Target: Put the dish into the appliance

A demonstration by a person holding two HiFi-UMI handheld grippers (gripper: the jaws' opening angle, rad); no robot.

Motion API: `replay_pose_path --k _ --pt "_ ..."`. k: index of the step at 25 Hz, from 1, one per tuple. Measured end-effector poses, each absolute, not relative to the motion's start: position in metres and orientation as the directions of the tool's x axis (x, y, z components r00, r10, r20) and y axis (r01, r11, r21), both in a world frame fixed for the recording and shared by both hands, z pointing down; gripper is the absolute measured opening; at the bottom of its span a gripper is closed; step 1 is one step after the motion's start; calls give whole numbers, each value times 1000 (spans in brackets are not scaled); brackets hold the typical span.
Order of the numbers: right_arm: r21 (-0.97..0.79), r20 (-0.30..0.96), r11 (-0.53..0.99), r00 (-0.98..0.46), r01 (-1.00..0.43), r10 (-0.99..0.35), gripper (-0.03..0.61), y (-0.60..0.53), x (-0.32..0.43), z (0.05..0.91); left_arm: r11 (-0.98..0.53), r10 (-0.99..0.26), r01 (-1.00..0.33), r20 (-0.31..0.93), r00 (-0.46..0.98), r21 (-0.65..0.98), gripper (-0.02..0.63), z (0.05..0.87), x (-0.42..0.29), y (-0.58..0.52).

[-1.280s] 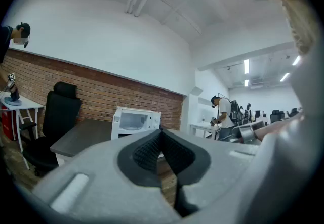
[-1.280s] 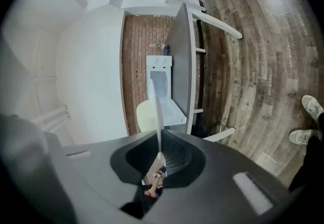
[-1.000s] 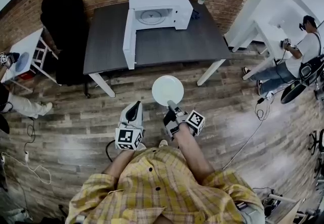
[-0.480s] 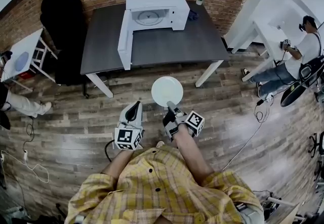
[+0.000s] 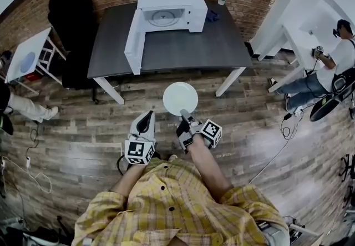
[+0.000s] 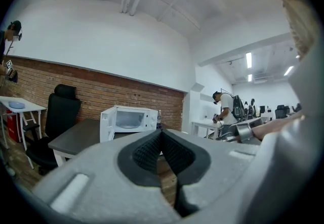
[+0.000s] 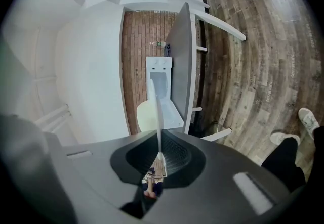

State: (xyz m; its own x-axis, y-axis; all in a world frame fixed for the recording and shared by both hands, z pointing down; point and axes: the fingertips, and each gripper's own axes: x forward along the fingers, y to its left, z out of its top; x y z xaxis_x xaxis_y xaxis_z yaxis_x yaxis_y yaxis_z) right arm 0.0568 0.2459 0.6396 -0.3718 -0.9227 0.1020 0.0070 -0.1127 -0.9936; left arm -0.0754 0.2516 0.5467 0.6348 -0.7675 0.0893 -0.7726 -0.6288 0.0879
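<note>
Item one: the round white plate (image 5: 180, 98), my dish. I hold it flat by its near rim in the right gripper (image 5: 185, 118). The jaws are pinched almost together on the thin edge, and the plate juts up-frame from them over the wood floor (image 5: 266, 128).

Item two: the left gripper (image 5: 145, 121), just left of the right one. Its jaws are closed with nothing between them.

Item three: the white microwave oven (image 5: 166, 13), upper centre on the dark grey table (image 5: 183, 50), well apart from the plate. Its cavity faces down-frame and its open door (image 5: 133, 39) hangs to frame left.

Judgement: the cavity lies nearly straight up-frame of the plate, so I expect a straight carry. The door leaves my right side free.
</note>
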Motion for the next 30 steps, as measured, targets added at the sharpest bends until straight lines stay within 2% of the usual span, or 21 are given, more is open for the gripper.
replay_pose_path --k 11,30 --pt "-991 117 -134 -399 17 -910 17 227 57 654 -613 -776 -785 116 620 90 -2 561 -70 232" --pt "-990 136 -139 -357 -17 -924 18 38 72 641 -677 -722 -730 106 684 98 -2 550 -46 42"
